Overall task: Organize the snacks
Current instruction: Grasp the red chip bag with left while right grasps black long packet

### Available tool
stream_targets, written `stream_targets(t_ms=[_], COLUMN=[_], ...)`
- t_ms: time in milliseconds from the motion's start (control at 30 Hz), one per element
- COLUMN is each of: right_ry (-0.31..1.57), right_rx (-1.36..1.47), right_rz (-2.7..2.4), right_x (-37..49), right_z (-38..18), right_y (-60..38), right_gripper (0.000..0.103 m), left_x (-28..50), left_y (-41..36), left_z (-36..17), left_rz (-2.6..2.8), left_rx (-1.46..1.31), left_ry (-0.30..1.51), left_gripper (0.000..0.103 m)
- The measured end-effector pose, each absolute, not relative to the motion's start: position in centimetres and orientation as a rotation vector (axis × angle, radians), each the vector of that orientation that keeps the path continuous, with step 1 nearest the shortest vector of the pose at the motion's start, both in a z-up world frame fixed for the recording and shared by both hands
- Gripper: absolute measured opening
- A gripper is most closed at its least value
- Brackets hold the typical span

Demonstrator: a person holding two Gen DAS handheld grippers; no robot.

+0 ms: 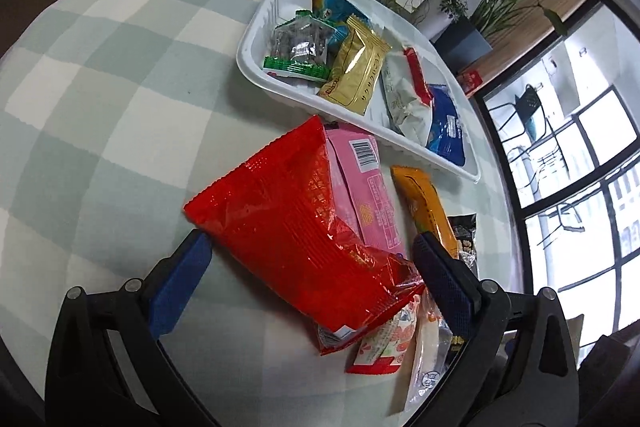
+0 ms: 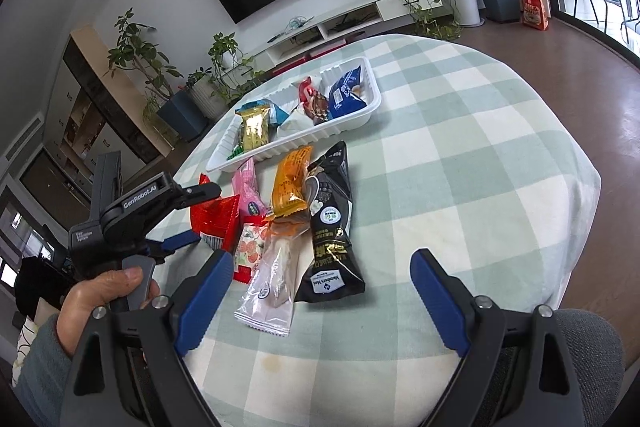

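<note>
Both tools gape: left tool [image 1: 312, 259] straddles red bag [image 1: 296, 223], right tool [image 2: 322, 279] over bare cloth.

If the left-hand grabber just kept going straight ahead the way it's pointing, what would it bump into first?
Most likely the red snack bag: it already sits between the open fingers of the left gripper. Beyond it lie the pink packet and the white tray.

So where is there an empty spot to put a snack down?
Bare checked cloth lies right of the black packet, and left of the red bag. The white tray's far end is bare; between tray and grippers it is crowded.
</note>
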State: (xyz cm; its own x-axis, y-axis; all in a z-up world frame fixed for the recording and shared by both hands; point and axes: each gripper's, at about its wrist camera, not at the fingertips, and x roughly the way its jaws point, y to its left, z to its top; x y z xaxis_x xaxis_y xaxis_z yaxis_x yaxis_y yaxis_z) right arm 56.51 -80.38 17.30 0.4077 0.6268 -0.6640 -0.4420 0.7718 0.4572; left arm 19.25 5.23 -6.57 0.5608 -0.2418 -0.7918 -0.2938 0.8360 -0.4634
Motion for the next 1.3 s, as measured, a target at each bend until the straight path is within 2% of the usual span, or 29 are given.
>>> stream_targets(t_ms=[33,67,100,133,167,500,700,900,1133,1233,1300], right_ry=[0.929,0.929,0.929,0.927,0.923,0.928,0.950,0.984,1.031,1.056,1.070], right_rx=[0.219,0.217,0.217,0.218,0.214,0.182,0.119,0.011,-0.123,-0.188,-0.200], right_rz=[0.682,0.682,0.683,0.685,0.684,0.666,0.634,0.648,0.653,0.641,0.632], right_x=[56.5,56.5,56.4,56.4,56.4,56.4,57.2,58.5,59.9,60.3,60.5], right_z=[17.3,17.2,17.2,17.2,17.2,17.1,17.0,16.9,15.5,14.5,14.0], right_y=[-80.4,-80.3,-80.3,-80.4,-80.4,-80.1,-79.2,-77.4,-74.5,-73.4,-73.2], right_gripper=[0.092,0.092,0.092,0.092,0.092,0.092,0.091,0.079,0.073,0.060,0.056], left_x=[19.6,19.8,20.0,20.0,20.0,21.4,20.7,17.8,13.1,12.1,11.9], left_y=[5.0,4.7,4.5,4.4,4.4,3.7,3.5,4.1,4.8,4.7,4.7], left_z=[-6.5,-6.5,-6.4,-6.6,-6.7,-6.7,-6.8,-6.7,-6.8,-7.0,-7.1], left_rz=[0.039,0.037,0.012,-0.001,-0.006,-0.024,-0.075,-0.076,-0.072,-0.083,-0.081], left_rx=[-0.570,-0.536,-0.518,-0.509,-0.494,-0.287,-0.203,-0.143,-0.124,-0.114,-0.117], left_ry=[1.005,1.015,1.023,1.029,1.032,1.086,1.077,1.061,1.020,1.009,1.010], left_gripper=[0.092,0.077,0.066,0.049,0.040,0.040,0.035,0.034,0.034,0.034,0.034])
